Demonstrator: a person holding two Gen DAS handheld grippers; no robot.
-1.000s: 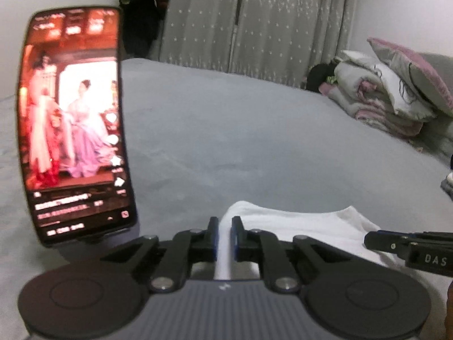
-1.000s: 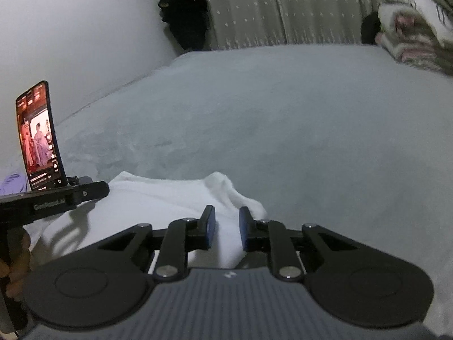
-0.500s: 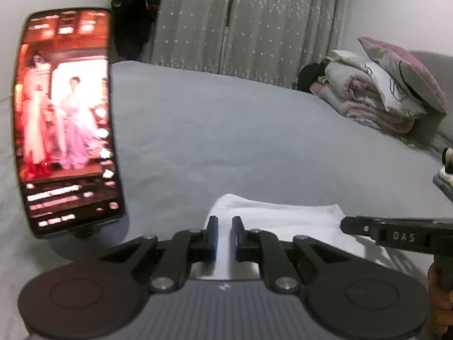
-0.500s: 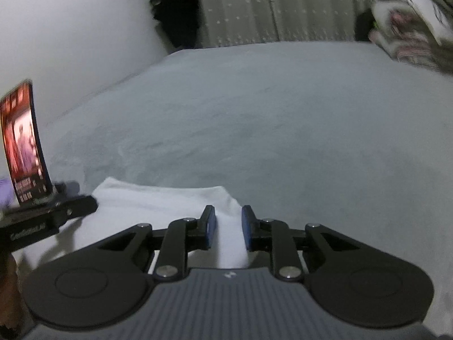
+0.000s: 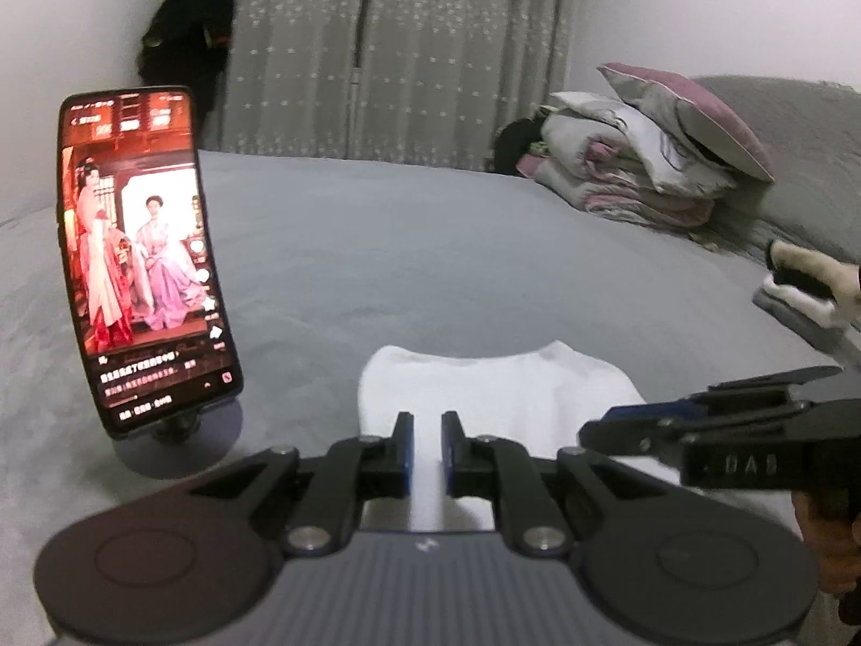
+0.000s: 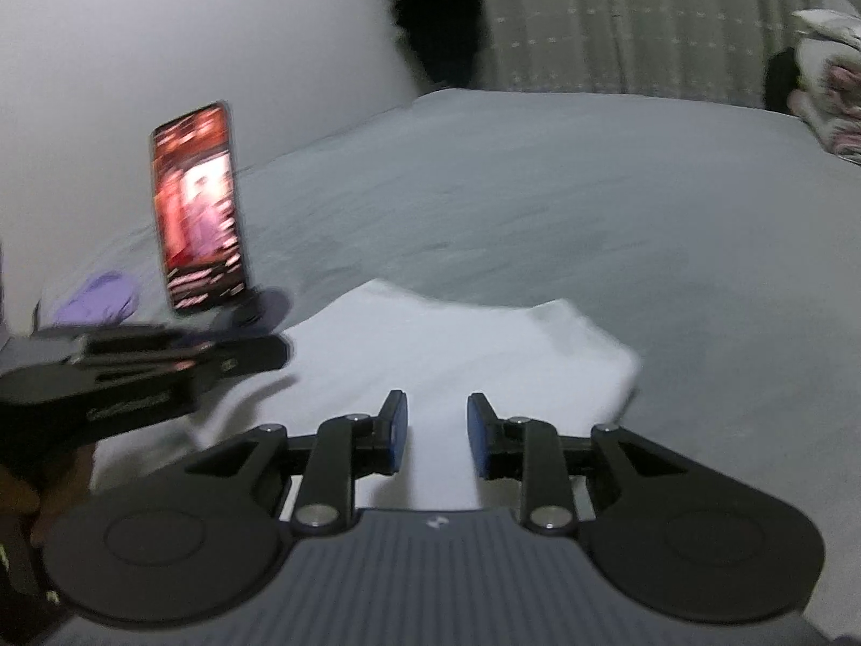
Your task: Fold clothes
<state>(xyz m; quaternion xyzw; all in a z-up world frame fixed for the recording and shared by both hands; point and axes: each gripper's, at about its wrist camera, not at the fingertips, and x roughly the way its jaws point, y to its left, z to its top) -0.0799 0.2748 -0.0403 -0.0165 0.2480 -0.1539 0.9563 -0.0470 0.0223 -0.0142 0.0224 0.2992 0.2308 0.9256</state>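
I see the folded white cloth garment (image 5: 500,393) on the grey bed, long axis crosswise, directly ahead of both: left hand-held gripper (image 5: 428,449) narrow, right hand-held gripper (image 6: 436,433) wider, neither holding it.

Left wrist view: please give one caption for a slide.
Left gripper over a white garment on a grey bed, phone alongside.

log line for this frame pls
phase: fold | white folded cloth garment flat on grey bedsheet | left gripper open | right gripper open
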